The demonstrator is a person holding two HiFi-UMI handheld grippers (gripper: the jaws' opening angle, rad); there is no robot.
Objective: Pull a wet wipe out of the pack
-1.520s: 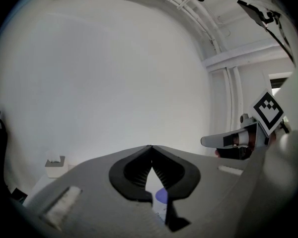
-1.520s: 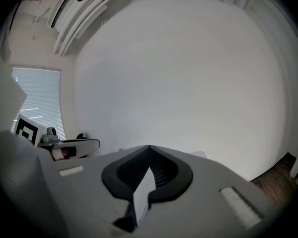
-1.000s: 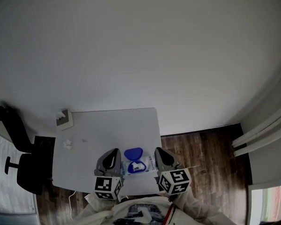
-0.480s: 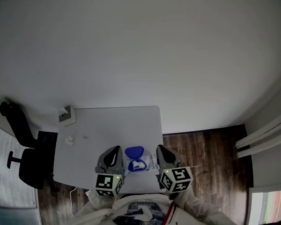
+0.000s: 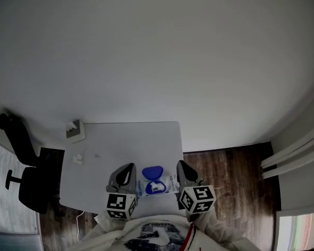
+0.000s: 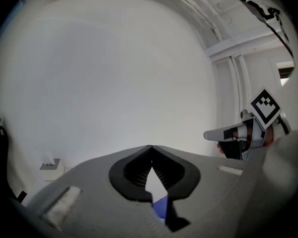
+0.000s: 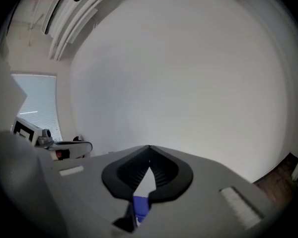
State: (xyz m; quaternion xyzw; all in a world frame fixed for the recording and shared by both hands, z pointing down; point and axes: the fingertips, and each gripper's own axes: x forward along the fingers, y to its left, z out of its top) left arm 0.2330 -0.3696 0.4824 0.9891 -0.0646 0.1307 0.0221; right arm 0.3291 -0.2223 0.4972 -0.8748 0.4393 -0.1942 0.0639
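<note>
The wet wipe pack (image 5: pixel 158 186) lies on the white table (image 5: pixel 125 140) near its front edge, and its blue flip lid (image 5: pixel 153 171) stands open. My left gripper (image 5: pixel 126 168) hovers just left of the pack and my right gripper (image 5: pixel 181 164) just right of it, neither touching it. In the left gripper view the jaws (image 6: pixel 150 148) meet at their tips with nothing held, and a bit of the blue lid (image 6: pixel 161 206) shows below them. The right gripper (image 7: pixel 149 147) is likewise shut and empty, with the blue lid (image 7: pixel 140 205) showing under it.
A small white box (image 5: pixel 75 130) sits at the table's far left corner, with a crumpled white wipe (image 5: pixel 78 158) nearer. A black office chair (image 5: pixel 21 166) stands left of the table. Dark wooden floor (image 5: pixel 225 166) lies to the right, and a white wall is behind.
</note>
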